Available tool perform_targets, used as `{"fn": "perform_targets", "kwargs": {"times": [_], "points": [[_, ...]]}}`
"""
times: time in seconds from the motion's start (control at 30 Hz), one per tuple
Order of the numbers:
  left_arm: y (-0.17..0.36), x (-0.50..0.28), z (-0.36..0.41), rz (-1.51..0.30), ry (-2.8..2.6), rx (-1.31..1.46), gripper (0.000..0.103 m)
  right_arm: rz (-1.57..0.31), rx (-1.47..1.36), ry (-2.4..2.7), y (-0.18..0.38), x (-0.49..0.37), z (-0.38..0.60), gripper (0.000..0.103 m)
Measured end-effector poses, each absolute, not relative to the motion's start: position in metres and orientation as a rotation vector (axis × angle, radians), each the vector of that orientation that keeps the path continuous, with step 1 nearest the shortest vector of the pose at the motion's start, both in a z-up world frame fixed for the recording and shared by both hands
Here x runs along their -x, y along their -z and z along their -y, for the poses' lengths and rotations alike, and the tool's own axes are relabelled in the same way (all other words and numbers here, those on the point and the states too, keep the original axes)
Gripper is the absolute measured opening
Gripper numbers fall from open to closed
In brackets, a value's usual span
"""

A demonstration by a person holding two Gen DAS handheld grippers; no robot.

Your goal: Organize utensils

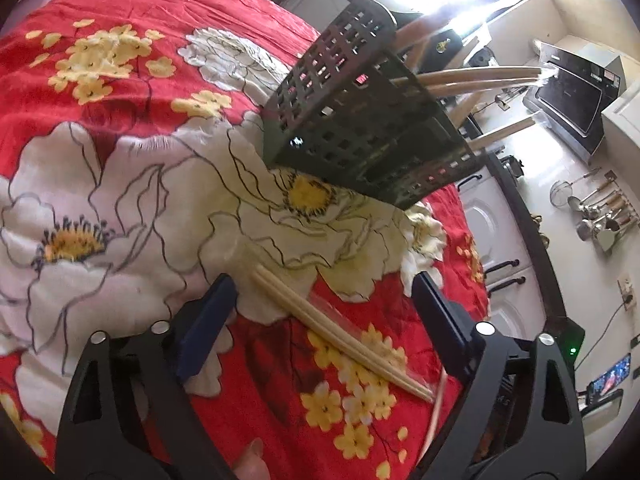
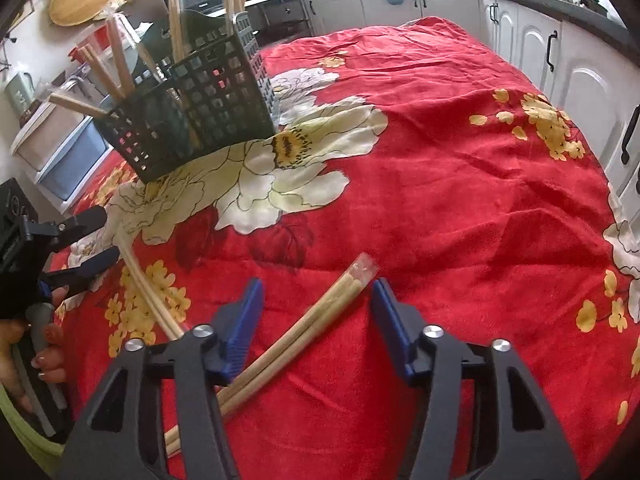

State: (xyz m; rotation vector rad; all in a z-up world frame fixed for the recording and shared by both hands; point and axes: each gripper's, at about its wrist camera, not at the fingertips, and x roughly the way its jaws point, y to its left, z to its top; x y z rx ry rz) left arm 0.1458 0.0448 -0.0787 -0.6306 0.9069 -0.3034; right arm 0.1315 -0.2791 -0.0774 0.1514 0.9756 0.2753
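Red floral cloth covers my worktop (image 2: 440,160); both tools, left (image 1: 324,312) and right (image 2: 316,312), hang spread, each straddling wrapped chopsticks (image 2: 304,332), unpinched; caddy (image 2: 192,108) waits upright nearby for them

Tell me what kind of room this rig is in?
Most likely a home kitchen: white cabinets under a dark countertop, utensils hanging on the wall, and a table under a red floral cloth holding a black utensil basket.

Bright window glare, fisheye-warped edges
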Motion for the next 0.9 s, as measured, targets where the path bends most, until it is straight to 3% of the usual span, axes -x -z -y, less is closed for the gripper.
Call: {"fn": "perform_targets", "kwargs": {"times": [0.1, 0.2, 0.43, 0.73, 0.9], "points": [[0.079, -0.151, -0.043, -0.906, 0.273, 0.599, 0.066, -0.978, -0.168, -0.264, 0.078, -0.135, 0.281, 0.033], [0.08, -0.151, -0.042, -0.907, 0.253, 0.577, 0.057, -0.975, -0.196, -0.26, 0.079, -0.137, 0.287, 0.027], [0.084, -0.148, -0.056, -0.928, 0.227, 0.609, 0.019, -0.961, -0.275, -0.305, 0.075, -0.139, 0.289, 0.01], [0.089, -0.152, -0.07, -0.937, 0.262, 0.692, 0.008, -0.9, -0.275, -0.39, 0.052, -0.138, 0.276, 0.008], [0.064, -0.14, -0.075, -0.859, 0.306, 0.697, 0.006, -0.83, -0.258, -0.443, 0.024, -0.141, 0.269, 0.008]]}}
